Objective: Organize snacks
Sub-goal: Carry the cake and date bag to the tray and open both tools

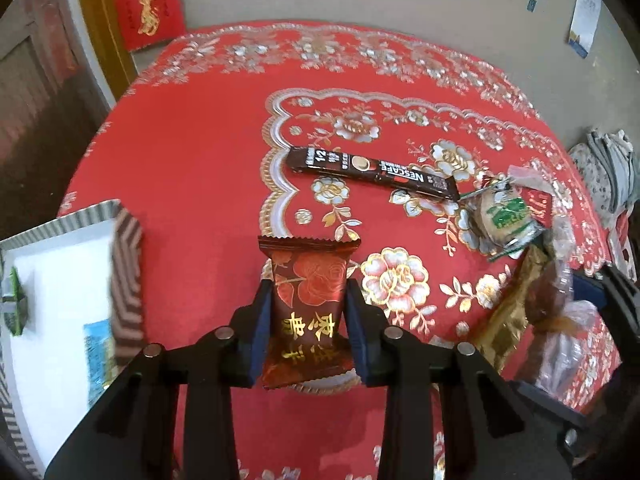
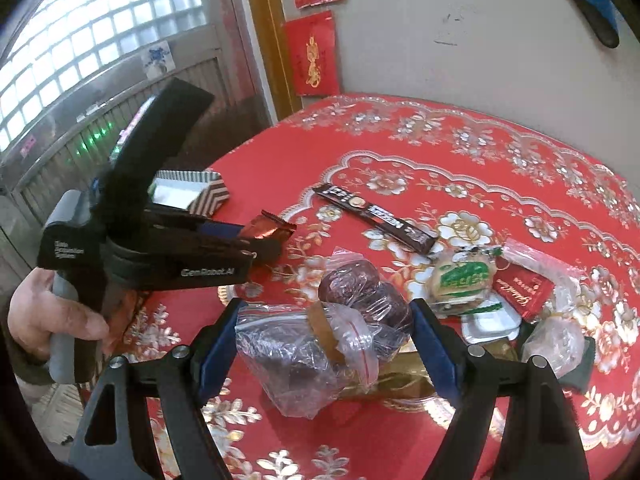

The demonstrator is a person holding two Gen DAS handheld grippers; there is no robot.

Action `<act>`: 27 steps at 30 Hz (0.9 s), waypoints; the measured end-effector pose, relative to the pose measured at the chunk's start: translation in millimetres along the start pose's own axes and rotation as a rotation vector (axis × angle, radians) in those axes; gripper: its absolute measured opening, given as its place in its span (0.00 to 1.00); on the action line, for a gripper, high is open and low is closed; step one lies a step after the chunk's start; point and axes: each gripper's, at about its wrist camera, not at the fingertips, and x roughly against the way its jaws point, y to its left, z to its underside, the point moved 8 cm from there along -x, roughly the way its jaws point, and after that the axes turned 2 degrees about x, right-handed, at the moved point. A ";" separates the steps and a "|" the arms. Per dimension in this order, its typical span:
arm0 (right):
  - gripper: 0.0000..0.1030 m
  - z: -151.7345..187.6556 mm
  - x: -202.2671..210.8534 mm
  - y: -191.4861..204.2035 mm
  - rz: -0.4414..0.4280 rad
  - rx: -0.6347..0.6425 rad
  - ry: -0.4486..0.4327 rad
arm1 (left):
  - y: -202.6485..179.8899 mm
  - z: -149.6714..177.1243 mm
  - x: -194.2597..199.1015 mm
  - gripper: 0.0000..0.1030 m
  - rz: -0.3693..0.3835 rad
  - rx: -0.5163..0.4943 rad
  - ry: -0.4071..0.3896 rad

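The tray (image 1: 60, 216) is blurred and cut by the left picture edge. The gold packet (image 2: 400, 384) lies mostly hidden under the plastic bag (image 2: 304, 364). The small print on the coffee stick (image 2: 376, 216) is unreadable.

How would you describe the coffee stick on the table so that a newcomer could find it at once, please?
Start at the red floral tablecloth and find the scalloped silver border in its middle. Just inside that border lies the Nescafe coffee stick, flat and slanting toward the green-labelled pastry. It is the only long, thin, dark brown sachet; its neighbours are short and squat.
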 end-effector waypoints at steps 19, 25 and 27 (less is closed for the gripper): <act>0.80 -16.0 3.7 56.1 -0.003 -0.022 -0.053 | 45.8 21.2 65.2 0.31 -0.072 0.046 -0.150; 0.80 -20.8 1.0 69.8 -0.005 -0.013 -0.052 | 64.8 27.7 77.6 0.31 -0.101 0.060 -0.179; 0.80 -22.7 -0.7 76.7 -0.007 -0.005 -0.053 | 71.8 29.8 79.9 0.31 -0.114 0.065 -0.184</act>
